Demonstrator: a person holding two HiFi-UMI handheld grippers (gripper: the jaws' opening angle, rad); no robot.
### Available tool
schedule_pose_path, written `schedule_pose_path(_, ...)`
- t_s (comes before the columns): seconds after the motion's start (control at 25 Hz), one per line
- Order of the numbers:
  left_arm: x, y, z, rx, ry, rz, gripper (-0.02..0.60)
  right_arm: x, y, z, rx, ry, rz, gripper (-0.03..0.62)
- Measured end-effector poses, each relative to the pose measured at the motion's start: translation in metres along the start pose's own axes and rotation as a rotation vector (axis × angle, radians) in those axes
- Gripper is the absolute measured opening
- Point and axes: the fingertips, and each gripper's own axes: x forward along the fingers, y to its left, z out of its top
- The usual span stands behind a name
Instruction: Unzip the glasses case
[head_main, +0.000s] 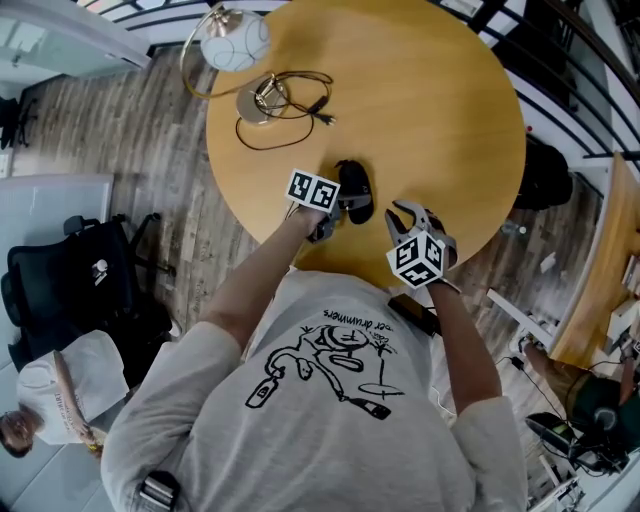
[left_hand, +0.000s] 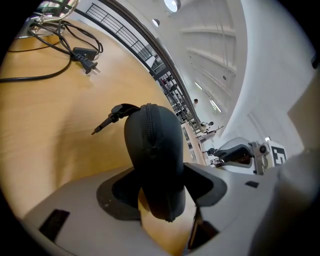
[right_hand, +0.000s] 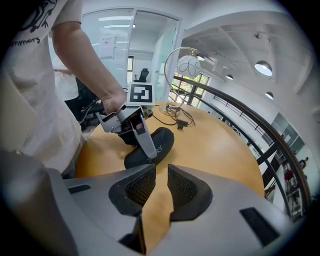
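On the near side of the round wooden counter (head_main: 430, 100) lies the black glasses case (head_main: 356, 190), lengthwise away from the person and close to the edge. The left gripper (head_main: 340, 208) reaches it from the person's side. In the left gripper view its fingers (left_hand: 119, 192) stand wide apart with the near end of the case between them, and the sides of the case sit against both pads. The zipper (left_hand: 148, 125) runs along the top ridge of the case and looks closed along the stretch that shows. A thin black tab (left_hand: 107, 122) sticks out from the far end, over the wood.

The right gripper (head_main: 405, 215) hangs just to the right of the case, apart from it and tilted down toward the counter. Its fingers (right_hand: 137, 187) are drawn nearly together, with only a narrow slit between them. Nothing is in that slit; bare wood shows through it.

Farther back on the counter stands a lamp (head_main: 235, 40) with a round white shade, and a dark cable (left_hand: 60, 42) curls beside it, ending in a plug (left_hand: 86, 58), well apart from the case.
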Motion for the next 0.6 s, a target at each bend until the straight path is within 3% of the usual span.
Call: schedule_pose_path(0.6,-0.018,0.021,-0.007,-0.023,0.006,0.121,0.316,-0.001,0.005,0.002,-0.009,-0.009,0.005,0.066)
